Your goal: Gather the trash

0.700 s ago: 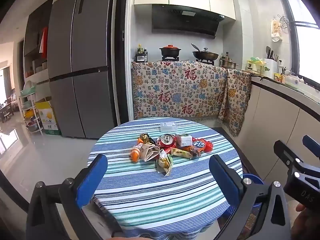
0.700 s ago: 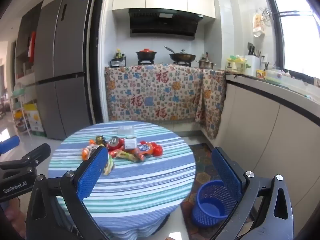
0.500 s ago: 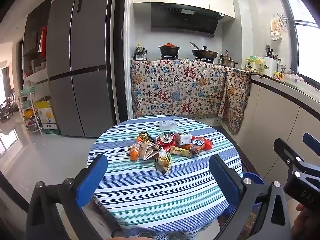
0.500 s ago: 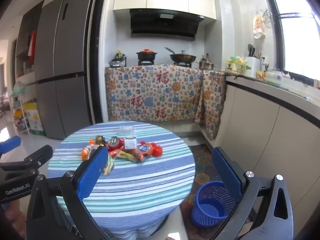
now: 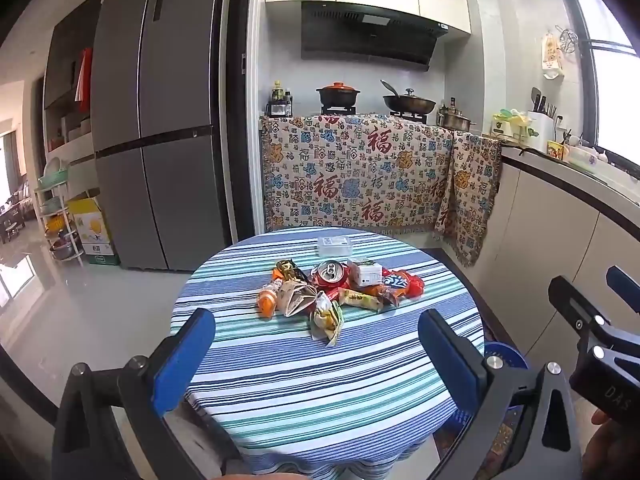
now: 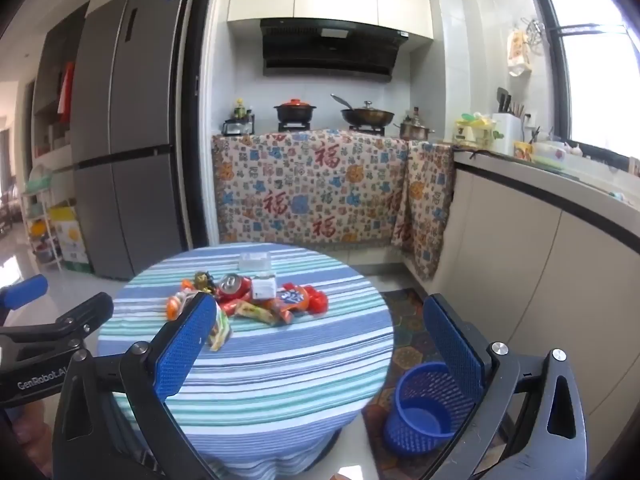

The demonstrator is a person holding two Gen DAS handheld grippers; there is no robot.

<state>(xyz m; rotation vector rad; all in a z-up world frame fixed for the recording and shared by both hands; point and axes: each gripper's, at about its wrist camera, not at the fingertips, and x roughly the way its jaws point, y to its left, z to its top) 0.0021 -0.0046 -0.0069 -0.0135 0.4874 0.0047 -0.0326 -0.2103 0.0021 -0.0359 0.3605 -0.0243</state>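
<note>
Both claws, left claw point(image 5: 316, 356) and right claw point(image 6: 320, 344), were wide apart and held nothing. The trash pile point(image 5: 340, 288) sat mid-counter point(image 5: 320, 380), at 12 o'clock. Wrappers looked light and crinkly; pinch an edge. The blue basket point(image 6: 420, 412) waited at 4 o'clock.

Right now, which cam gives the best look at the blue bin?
Right wrist. The blue bin stands on the floor beside the round table, its mesh wall and inside mostly visible, partly cut by a gripper finger. In the left wrist view only a sliver of its rim peeks out past the table edge.
</note>
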